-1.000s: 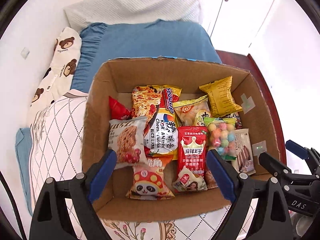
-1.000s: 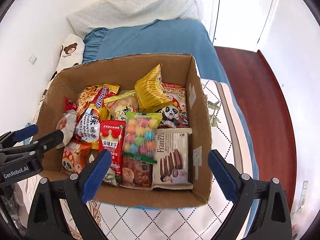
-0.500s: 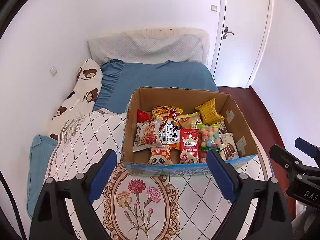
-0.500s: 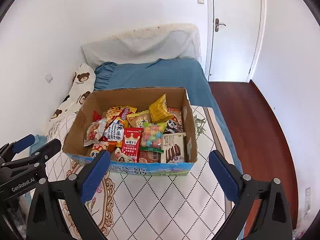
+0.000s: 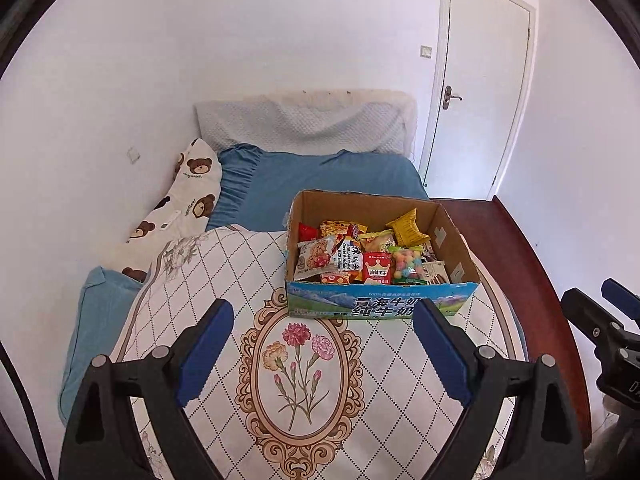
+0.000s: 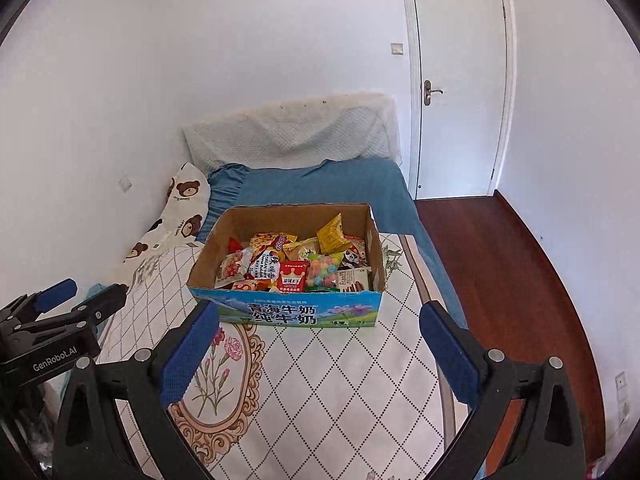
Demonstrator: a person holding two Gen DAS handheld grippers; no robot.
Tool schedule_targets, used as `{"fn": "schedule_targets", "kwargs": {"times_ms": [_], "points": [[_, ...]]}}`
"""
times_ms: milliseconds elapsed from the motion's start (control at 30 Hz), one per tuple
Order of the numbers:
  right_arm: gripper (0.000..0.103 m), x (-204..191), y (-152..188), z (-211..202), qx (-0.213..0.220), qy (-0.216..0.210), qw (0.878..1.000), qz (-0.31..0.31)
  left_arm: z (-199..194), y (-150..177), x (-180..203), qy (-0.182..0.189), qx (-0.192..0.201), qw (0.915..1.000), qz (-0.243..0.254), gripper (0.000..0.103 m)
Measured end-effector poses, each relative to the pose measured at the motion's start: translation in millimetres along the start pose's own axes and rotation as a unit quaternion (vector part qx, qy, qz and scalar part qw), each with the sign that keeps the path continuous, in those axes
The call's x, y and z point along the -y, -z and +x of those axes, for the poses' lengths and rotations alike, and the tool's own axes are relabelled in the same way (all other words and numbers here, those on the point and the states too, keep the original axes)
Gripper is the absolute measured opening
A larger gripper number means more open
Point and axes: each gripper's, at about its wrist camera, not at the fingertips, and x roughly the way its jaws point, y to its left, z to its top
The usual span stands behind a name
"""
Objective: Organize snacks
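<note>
Bed [image 5: 320, 176] filling most of the room, dressed in a blue sheet, with a grey textured pillow [image 5: 304, 126] upright against the white wall at its head. White door [image 6: 460, 80] shut, beyond the bed's far right corner; reddish wooden floor [image 6: 520, 272] along the bed's right side. Quilt [image 5: 240, 280] with a diamond grid and a carnation medallion spread over the near half of the bed. Bear-print pillow [image 5: 188, 192] wedged between the bed's left edge and the wall.

Cardboard box [image 5: 456, 240] sitting on the quilt, toward the right side of the bed, open at the top, blue milk print with Chinese lettering on its near face. Packed with snacks lying loosely against one another:
- noodle packet [image 5: 350, 256] with Korean lettering, near the middle of the box
- white cereal-bar packet [image 5: 316, 258] against the box's left wall
- yellow packet [image 5: 406, 228] tilted up toward the box's far right corner
- bag of coloured candy balls [image 5: 408, 266] right of centre
- red crown packet [image 5: 378, 268] by the box's near wall, touching the candy bag
- brown-and-white wafer packet [image 6: 352, 280] in the box's near right corner

Left tongs [image 5: 324, 350] spread wide and holding nothing, hovering over the quilt short of the box. Right tongs [image 6: 320, 350] likewise released and empty, also short of the box's near face, off to the right of the left tongs.
</note>
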Motion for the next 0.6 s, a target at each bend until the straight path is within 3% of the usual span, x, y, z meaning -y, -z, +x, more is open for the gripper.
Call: {"fn": "schedule_targets", "kwargs": {"times_ms": [300,400,600], "points": [[0.103,-12.0,9.4,-54.3,0.025,-0.008,1.000,-0.006,-41.9,12.0,-4.1,0.002,0.027,0.9996,-0.004,0.092],[0.103,-15.7,11.1,-62.1,0.037,-0.004,0.999,-0.015,-40.9,15.4,-3.5,0.005,0.029,0.9996,-0.004,0.102],[0.103,-13.8,10.3,-50.9,0.035,0.007,0.999,-0.015,-20.4,15.5,-1.7,0.007,0.016,0.9998,-0.010,0.102]]}}
